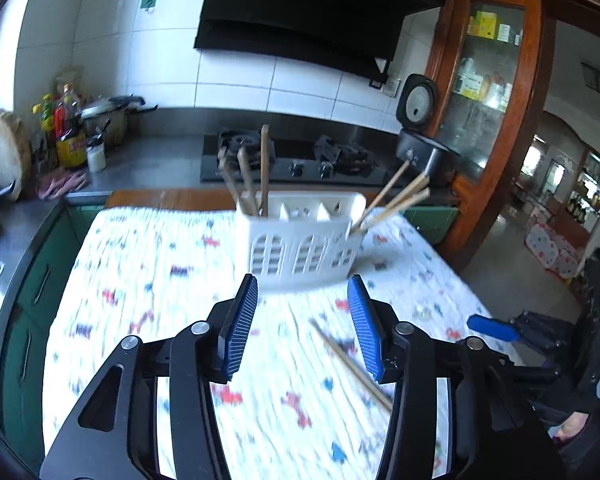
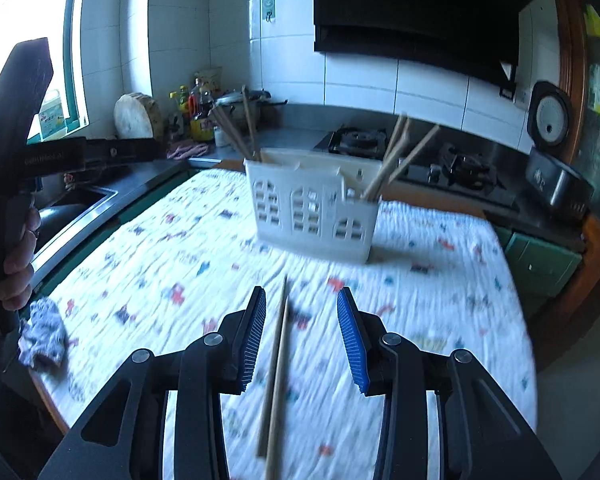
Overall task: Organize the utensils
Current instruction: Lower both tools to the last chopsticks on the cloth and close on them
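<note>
Both my hand-held grippers part open, empty: left hand-held gripper (image 1: 302,326), right hand-held gripper (image 2: 302,336) straddling loose chopsticks (image 2: 278,368) lower centre, white caddy (image 2: 314,210) mid-frame on tabletop (image 2: 148,264).

walls: white tile (image 1: 236,80) | window (image 2: 28,20) bright | cabinet (image 1: 496,80) wooden

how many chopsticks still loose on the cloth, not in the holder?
2: a pair of chopsticks lying side by side on the cloth, between the open right gripper fingers, untouched. Blur could hide more.
</note>
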Demonstrator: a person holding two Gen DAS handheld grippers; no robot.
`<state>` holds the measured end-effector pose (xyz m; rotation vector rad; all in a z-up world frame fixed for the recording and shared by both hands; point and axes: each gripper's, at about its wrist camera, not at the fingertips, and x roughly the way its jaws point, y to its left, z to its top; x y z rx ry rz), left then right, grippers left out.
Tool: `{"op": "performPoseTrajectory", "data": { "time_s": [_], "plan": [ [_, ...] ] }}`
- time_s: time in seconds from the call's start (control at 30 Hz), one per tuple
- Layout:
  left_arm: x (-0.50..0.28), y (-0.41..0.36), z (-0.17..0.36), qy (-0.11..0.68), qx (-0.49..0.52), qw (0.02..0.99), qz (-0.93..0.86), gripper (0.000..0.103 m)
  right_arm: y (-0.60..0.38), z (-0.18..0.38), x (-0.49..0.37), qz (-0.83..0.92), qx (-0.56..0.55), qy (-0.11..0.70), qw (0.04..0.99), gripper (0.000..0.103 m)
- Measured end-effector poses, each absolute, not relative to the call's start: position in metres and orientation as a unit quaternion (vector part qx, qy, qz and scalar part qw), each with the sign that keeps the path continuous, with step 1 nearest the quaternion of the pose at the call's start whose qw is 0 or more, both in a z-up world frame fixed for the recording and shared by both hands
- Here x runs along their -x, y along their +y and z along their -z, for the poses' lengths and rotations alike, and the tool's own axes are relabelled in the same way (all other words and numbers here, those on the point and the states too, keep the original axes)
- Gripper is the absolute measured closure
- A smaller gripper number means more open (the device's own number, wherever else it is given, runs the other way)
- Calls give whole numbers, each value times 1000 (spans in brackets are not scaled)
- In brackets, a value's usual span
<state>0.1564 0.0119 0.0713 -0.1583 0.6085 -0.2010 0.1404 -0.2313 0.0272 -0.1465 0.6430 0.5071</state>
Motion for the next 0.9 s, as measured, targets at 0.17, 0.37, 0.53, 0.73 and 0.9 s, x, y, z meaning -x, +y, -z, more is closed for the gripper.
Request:
{"op": "performPoseTrajectory", "data": {
  "time_s": [0.17, 0.37, 0.53, 0.73, 0.9],
  "plan": [
    [-129, 14, -44, 314, 97, 940, 94, 48, -242, 10, -112, -245, 54, 334, 909, 67],
    [-103, 19, -17, 328, 104, 936, 73, 37, -250, 48, -93, -241, 38, 359, 901, 67],
    [-85, 29, -2, 331, 134, 932, 62, 29, -249, 70, -82, -246, 26, 380, 891, 68],
    [-75, 34, 8, 337, 137, 930, 56, 27, -245, 84, -76, -242, 38, 391, 887, 76],
    [-70, 40, 16, 342, 147, 927, 52, 26, -244, 94, -79, -240, 37, 407, 881, 84]
  ]
}}
